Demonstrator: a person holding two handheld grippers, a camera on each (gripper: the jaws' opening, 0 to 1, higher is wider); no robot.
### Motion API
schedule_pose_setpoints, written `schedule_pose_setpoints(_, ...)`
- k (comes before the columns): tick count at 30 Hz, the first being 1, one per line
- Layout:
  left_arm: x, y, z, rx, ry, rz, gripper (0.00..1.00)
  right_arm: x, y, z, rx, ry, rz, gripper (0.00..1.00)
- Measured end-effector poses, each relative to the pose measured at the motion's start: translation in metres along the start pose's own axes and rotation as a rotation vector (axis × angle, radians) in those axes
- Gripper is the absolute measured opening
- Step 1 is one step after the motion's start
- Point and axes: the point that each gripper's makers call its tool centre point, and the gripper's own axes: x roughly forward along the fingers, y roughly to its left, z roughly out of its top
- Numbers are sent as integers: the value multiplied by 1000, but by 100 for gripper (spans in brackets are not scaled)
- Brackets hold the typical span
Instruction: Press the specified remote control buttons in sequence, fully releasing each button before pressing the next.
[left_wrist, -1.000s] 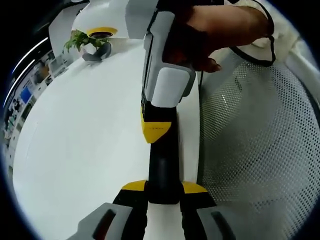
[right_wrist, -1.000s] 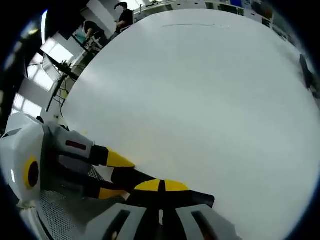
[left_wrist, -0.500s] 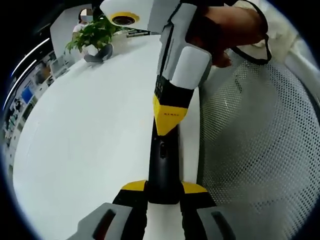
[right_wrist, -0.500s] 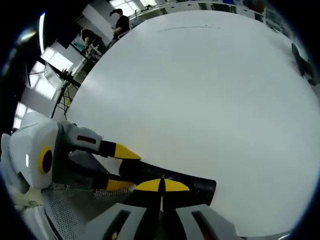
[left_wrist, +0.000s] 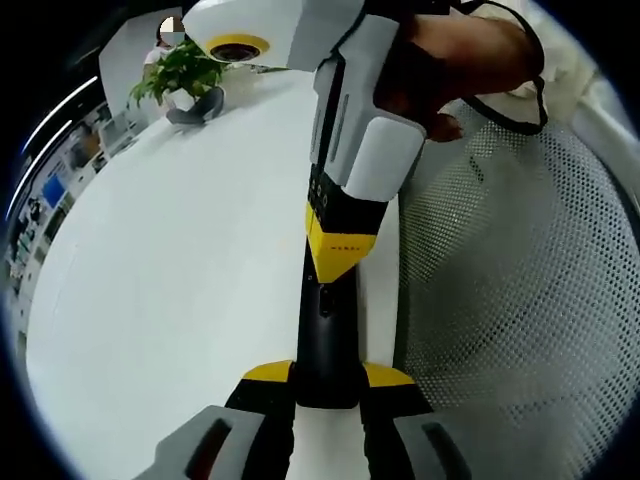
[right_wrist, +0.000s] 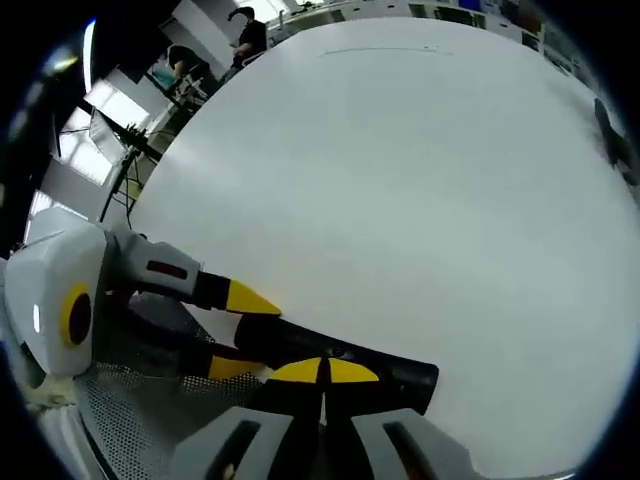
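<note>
A black remote control (left_wrist: 325, 335) lies lengthwise between the jaws of my left gripper (left_wrist: 328, 376), which is shut on its near end. My right gripper (left_wrist: 339, 259) comes down from the top of the left gripper view, held by a hand (left_wrist: 455, 55). Its yellow tips are together and rest on the remote's upper face, just above a small button. In the right gripper view, my right gripper (right_wrist: 322, 372) is shut, with its tips over the remote (right_wrist: 385, 366). There my left gripper (right_wrist: 236, 330) reaches in from the left and clamps the remote.
The remote is held over a white table (left_wrist: 160, 280), near its edge. A white mesh chair (left_wrist: 510, 300) is on the right. A potted plant (left_wrist: 185, 78) stands at the far end. In the right gripper view, people (right_wrist: 245, 32) stand beyond the table (right_wrist: 400, 180).
The right gripper's tip drew back up the remote, uncovering a small button, then came slightly down again. The left gripper has kept its hold on the remote.
</note>
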Motion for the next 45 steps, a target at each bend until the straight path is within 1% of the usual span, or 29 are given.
schedule_pose_setpoints(9,0,0,0,2,-4,0,24,0,0,-2,34,-5,1,0)
schedule_pose_setpoints(11,1,0,0,4,-2,-2,24,1,-1,-1,35,1,-1,0)
schedule_pose_setpoints(13,1,0,0,8,2,-5,24,2,-2,0,56,15,-2,0)
schedule_pose_setpoints(14,1,0,0,9,4,-5,24,3,-2,0,46,25,-2,0)
schedule_pose_setpoints(15,1,0,0,12,6,-7,24,3,-2,0,40,30,0,0)
schedule_pose_setpoints(19,1,0,0,12,10,-8,24,2,-3,-1,72,24,21,0)
schedule_pose_setpoints(22,1,0,0,9,15,-9,24,2,-1,-1,48,19,20,0)
schedule_pose_setpoints(26,1,0,1,7,32,-10,24,0,-3,-2,40,14,-3,0)
schedule_pose_setpoints(32,1,0,0,6,25,-12,24,-5,-4,-7,68,18,7,0)
schedule_pose_setpoints(37,1,0,0,6,23,-15,24,-4,2,-12,68,33,27,0)
schedule_pose_setpoints(42,1,0,0,5,22,-14,24,2,2,-17,42,62,10,0)
schedule_pose_setpoints(44,1,0,1,2,19,-13,24,0,3,-16,38,63,8,0)
schedule_pose_setpoints(45,1,0,1,1,18,-12,24,1,3,-17,17,70,0,0)
